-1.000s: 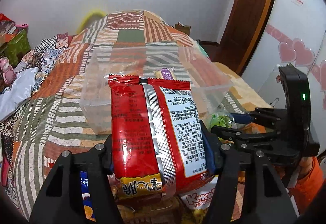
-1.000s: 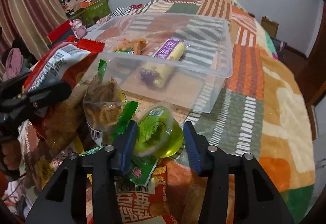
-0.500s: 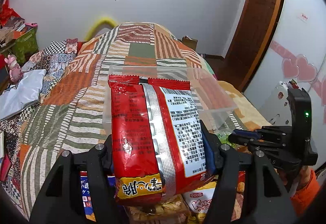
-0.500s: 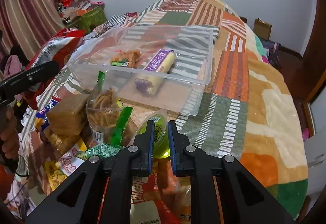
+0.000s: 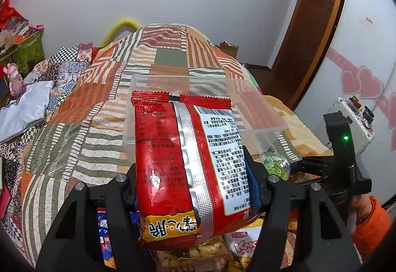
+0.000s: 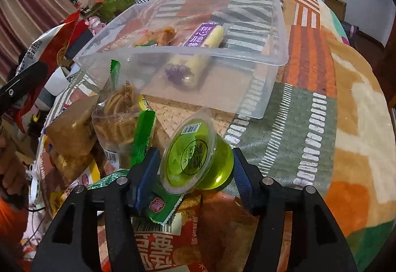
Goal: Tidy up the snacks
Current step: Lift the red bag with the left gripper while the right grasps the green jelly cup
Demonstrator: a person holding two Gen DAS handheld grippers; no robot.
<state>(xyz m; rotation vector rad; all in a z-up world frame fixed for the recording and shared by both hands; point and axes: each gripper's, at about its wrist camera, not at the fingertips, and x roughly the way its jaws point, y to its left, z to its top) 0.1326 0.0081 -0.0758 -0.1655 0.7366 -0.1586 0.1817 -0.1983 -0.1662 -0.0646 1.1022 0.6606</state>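
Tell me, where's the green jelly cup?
In the right wrist view, the jelly cup sits tilted between the right gripper's jaws, just before the clear tub.

I see red snack bag (image 5: 183, 168) held upright, green jelly cup (image 6: 198, 158) tilted, clear plastic box (image 6: 188, 49) with two snacks inside

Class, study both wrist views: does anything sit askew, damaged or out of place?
Yes. The green jelly cup lies tipped on its side between the right gripper's fingers, lid facing the camera. The clear bin sits tilted on the bed. No spill or damage shows.
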